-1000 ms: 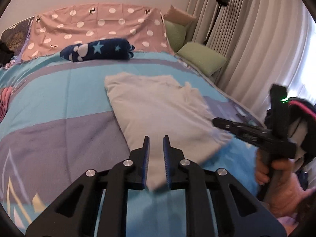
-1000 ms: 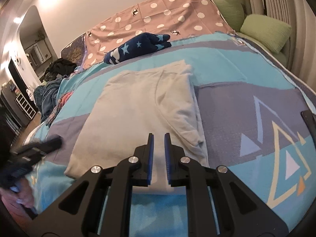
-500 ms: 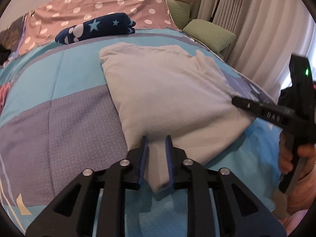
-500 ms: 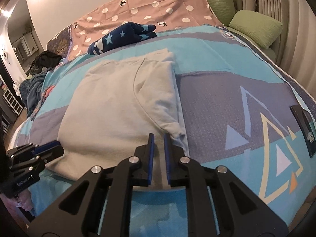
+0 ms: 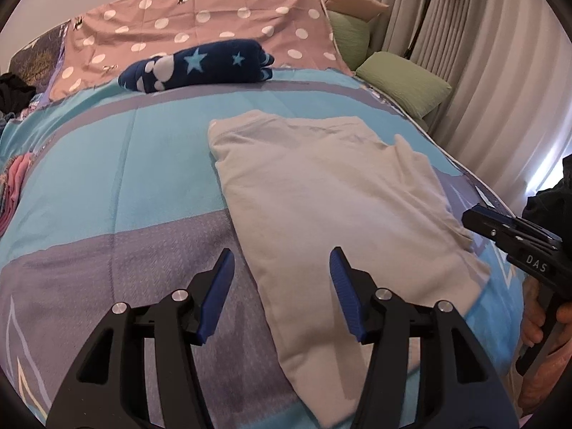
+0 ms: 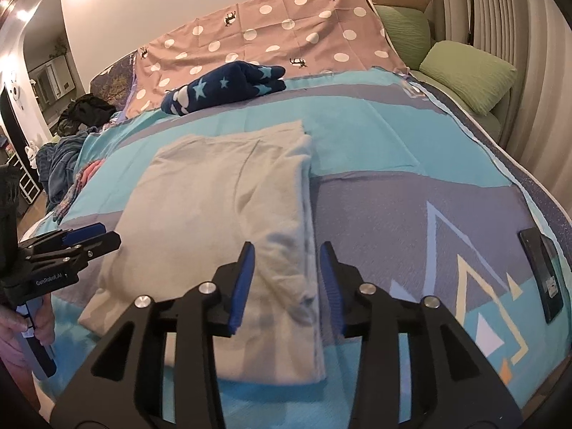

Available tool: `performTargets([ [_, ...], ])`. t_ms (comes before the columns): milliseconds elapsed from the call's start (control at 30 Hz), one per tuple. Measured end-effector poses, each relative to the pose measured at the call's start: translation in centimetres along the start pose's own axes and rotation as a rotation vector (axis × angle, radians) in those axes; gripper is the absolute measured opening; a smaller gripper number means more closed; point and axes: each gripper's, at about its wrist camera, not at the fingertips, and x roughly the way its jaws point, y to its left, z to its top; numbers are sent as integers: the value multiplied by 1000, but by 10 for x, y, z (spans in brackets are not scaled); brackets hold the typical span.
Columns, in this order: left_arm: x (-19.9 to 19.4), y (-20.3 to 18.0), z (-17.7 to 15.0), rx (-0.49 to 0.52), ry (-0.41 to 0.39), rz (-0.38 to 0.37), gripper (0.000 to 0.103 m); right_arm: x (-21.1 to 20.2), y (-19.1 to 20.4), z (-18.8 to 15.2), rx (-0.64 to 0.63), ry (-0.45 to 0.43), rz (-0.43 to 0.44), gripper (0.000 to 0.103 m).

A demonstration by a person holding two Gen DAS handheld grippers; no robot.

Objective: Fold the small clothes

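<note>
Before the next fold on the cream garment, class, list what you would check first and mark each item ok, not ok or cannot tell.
1. Left gripper let go: ok, its fingers have just been opening and stand apart over the cream garment's near edge.
2. Right gripper let go: ok, just been opening, the garment's corner lies loose between the fingers.
3. Garment lies flat on the bed cover: ok, folded sides show.
4. Navy star bundle clear of the garment: ok.
5. Phone clear: ok, off to the right.
6. Layers underneath even: cannot tell.
</note>
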Motion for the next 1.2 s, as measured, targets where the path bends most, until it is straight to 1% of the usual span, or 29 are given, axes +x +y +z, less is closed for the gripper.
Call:
performTargets([
  [67, 6, 2, 1, -6, 15, 0, 58, 6, -4, 2, 4, 10, 0, 44],
  [100, 10, 3, 2, -10, 22, -2, 60, 11, -6, 3, 7, 19, 1, 45],
  [133, 13, 3, 3, -14, 25, -4, 65, 15, -7, 4, 8, 26, 3, 46],
  [167, 15, 4, 4, -15, 26, -7, 66, 20, -9, 5, 11, 36, 6, 49],
  [333, 27, 4, 10, -7, 40, -22, 68, 38, -16, 10, 39, 78, 53, 53],
  [400, 33, 6, 13, -21, 51, -40, 70, 45, -20, 13, 51, 90, 72, 55],
  [500, 44, 15, 16, -73, 75, -85, 71, 52, -23, 15, 65, 108, 100, 57],
  [567, 50, 19, 17, -95, 82, -108, 73, 56, -25, 17, 76, 119, 121, 58],
  [667, 55, 19, 22, -80, 88, -123, 75, 64, -30, 24, 89, 138, 166, 61],
  [733, 58, 19, 26, -69, 95, -132, 75, 70, -31, 29, 92, 153, 196, 61],
  [833, 64, 19, 33, -54, 104, -149, 75, 80, -31, 40, 63, 184, 257, 61],
  [900, 68, 20, 37, -44, 111, -162, 75, 89, -32, 47, 31, 202, 309, 61],
  [933, 69, 20, 39, -41, 113, -167, 75, 102, -34, 56, 22, 225, 369, 61],
  [967, 73, 20, 42, -38, 117, -174, 75, 110, -35, 63, 16, 237, 406, 61],
  [1067, 83, 22, 52, -35, 124, -193, 75, 129, -35, 76, 20, 255, 447, 58],
  [1100, 86, 22, 56, -37, 124, -196, 74, 136, -36, 80, 34, 257, 453, 52],
  [1133, 89, 23, 58, -38, 124, -195, 71, 141, -36, 83, 47, 262, 445, 47],
  [1167, 93, 22, 62, -35, 123, -185, 62, 143, -37, 85, 53, 264, 440, 34],
  [1200, 94, 22, 65, -33, 118, -175, 56, 142, -35, 86, 60, 266, 443, 29],
])
